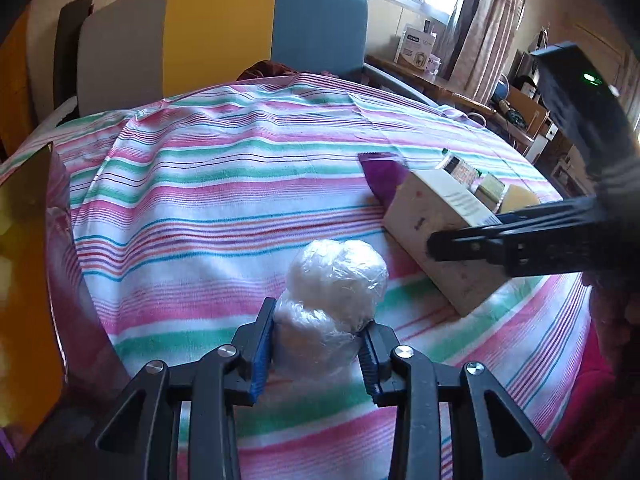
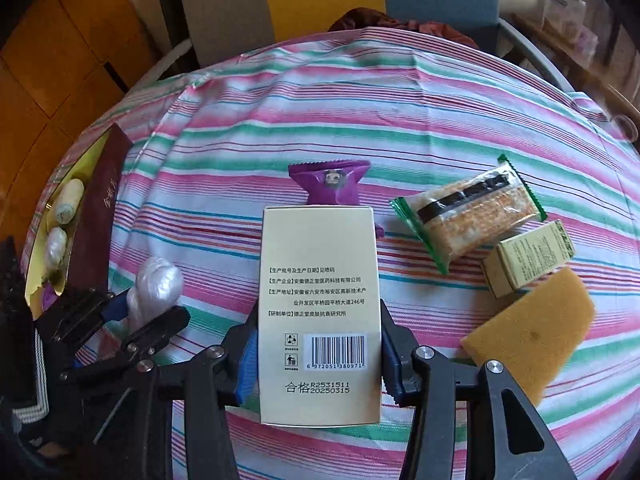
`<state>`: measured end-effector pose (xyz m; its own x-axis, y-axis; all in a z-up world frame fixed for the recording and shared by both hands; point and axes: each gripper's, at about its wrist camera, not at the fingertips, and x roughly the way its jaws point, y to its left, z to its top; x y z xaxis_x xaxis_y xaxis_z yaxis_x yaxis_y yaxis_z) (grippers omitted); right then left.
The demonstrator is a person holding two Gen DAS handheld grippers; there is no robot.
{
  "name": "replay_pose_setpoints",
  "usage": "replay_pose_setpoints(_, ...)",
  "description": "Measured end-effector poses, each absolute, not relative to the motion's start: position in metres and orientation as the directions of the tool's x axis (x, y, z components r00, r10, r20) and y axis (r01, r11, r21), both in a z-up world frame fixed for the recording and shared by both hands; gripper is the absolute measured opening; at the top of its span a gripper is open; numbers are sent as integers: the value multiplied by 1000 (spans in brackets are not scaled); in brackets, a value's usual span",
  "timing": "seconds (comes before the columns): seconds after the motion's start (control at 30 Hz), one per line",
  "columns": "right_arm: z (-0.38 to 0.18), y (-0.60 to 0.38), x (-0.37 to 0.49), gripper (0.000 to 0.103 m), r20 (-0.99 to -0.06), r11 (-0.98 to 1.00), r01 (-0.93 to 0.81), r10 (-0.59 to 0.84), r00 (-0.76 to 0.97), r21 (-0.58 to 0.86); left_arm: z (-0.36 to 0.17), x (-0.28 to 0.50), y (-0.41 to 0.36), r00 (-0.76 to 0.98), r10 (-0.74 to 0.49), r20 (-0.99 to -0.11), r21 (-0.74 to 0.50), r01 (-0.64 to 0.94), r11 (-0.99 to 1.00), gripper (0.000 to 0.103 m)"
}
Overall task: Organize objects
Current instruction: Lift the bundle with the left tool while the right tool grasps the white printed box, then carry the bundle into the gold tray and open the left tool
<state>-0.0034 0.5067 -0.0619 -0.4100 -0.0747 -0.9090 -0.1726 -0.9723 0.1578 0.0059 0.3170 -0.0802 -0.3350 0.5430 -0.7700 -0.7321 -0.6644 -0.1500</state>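
Observation:
A white bundle wrapped in clear plastic (image 1: 336,280) sits between the blue pads of my left gripper (image 1: 320,344), which is shut on it just over the striped tablecloth (image 1: 220,184). In the right wrist view the same bundle (image 2: 156,288) and left gripper (image 2: 148,312) show at the lower left. My right gripper (image 2: 318,340) is shut on a cream carton with a barcode (image 2: 320,312), both pads pressing its long sides. That carton (image 1: 436,232) stands to the right of the bundle, with one black finger (image 1: 460,245) across it.
A purple snack packet (image 2: 330,184) lies beyond the carton. To the right are a green-wrapped cake (image 2: 472,212), a small gold box (image 2: 528,260) and a yellow sponge (image 2: 528,336). An open maroon box (image 2: 96,216) at the left holds wrapped rolls (image 2: 68,200). A chair (image 1: 220,32) stands behind the table.

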Motion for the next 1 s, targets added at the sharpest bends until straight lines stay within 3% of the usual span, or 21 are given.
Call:
replay_pose_setpoints(0.47, -69, 497, -5, 50, -922, -990, -128, -9, -387, 64, -64, 28, 300, -342, 535, -773, -141, -729, -670, 37)
replay_pose_setpoints(1.0, -71, 499, -4, 50, -922, -992, -120, 1, -388, 49, 3, 20, 246, -474, 536, -699, -148, -638, -756, 37)
